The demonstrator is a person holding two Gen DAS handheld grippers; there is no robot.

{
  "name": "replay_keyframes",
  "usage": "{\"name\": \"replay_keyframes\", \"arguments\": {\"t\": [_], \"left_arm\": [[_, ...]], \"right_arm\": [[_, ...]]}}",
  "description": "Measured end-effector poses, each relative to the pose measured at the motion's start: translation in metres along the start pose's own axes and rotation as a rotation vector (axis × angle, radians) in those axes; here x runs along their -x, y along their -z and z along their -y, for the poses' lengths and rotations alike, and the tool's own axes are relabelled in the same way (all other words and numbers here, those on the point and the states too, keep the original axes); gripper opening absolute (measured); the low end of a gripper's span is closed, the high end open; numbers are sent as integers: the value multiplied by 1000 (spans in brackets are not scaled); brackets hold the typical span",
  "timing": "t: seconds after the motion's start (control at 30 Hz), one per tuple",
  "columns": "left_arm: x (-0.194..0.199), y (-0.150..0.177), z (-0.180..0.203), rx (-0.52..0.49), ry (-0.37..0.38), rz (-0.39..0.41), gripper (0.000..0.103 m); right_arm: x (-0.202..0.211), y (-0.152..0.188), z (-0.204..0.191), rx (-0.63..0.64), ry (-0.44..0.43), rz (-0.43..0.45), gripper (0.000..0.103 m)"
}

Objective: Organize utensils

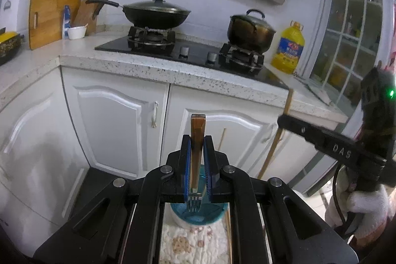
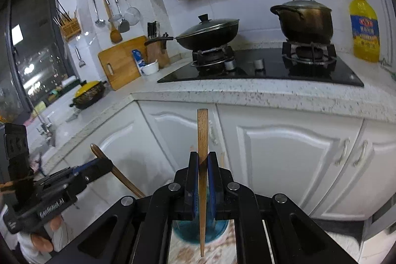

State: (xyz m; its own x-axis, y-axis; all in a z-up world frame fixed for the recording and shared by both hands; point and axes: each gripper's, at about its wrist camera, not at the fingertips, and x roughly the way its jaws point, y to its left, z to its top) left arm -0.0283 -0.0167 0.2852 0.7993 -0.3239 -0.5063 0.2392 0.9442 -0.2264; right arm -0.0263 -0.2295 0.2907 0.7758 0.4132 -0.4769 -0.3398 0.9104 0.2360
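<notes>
The left gripper (image 1: 197,165) is clamped on one fork (image 1: 197,152) — its flat brown, translucent-looking handle stands upright between the blue ribbed pads, and the four metal tines point down just over a round blue-tinted cup (image 1: 198,212). The cup stands on a cloth (image 1: 195,244) with a pale floral print. The right gripper (image 2: 203,180) is closed on one wooden chopstick (image 2: 202,165), a long tapered stick held upright with its thin end hanging in front of the same blue cup (image 2: 188,231). Behind both, a speckled stone worktop (image 2: 259,93) carries a black glass hob (image 2: 272,71) with two burners and two round metal knobs. On the burners sit one black wok (image 2: 208,37) with a domed lid and one dark, dull-metal pot (image 2: 305,20) with a loop handle. A yellow plastic oil bottle (image 2: 364,29) stands beside the hob, and a wooden cutting board (image 2: 121,61) leans on the tiled wall.
</notes>
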Motion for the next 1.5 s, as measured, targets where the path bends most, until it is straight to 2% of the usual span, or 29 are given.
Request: {"name": "replay_keyframes", "arguments": {"t": [0.17,0.33,0.67,0.87,0.9,1.0,1.2,1.3,1.5], "left_arm": [[-30,5,-1,-11,-35,-24,8],[-56,12,-4,-25,-73,-49,8],[-96,39,-10,-15,-88,-144,8],[-107,47,-10,-5,-104,-169,8],[-108,47,-10,-7,-105,-175,8],[-107,51,-10,-3,-108,-174,9],[-101,53,-9,-3,-111,-172,19],[-95,56,-7,-8,-122,-168,26],[-80,71,1,-9,-128,-166,28]], "right_arm": [[-30,-8,7,16,52,34,7],[-59,-2,19,11,75,21,7],[-108,38,35,-42,22,-137,7],[-118,51,48,-82,0,-177,7],[-117,53,50,-89,-2,-179,10],[-116,58,53,-102,0,-197,31],[-110,72,55,-100,2,-223,32],[-103,80,52,-80,14,-233,37],[-83,99,49,-77,45,-237,40]]}}
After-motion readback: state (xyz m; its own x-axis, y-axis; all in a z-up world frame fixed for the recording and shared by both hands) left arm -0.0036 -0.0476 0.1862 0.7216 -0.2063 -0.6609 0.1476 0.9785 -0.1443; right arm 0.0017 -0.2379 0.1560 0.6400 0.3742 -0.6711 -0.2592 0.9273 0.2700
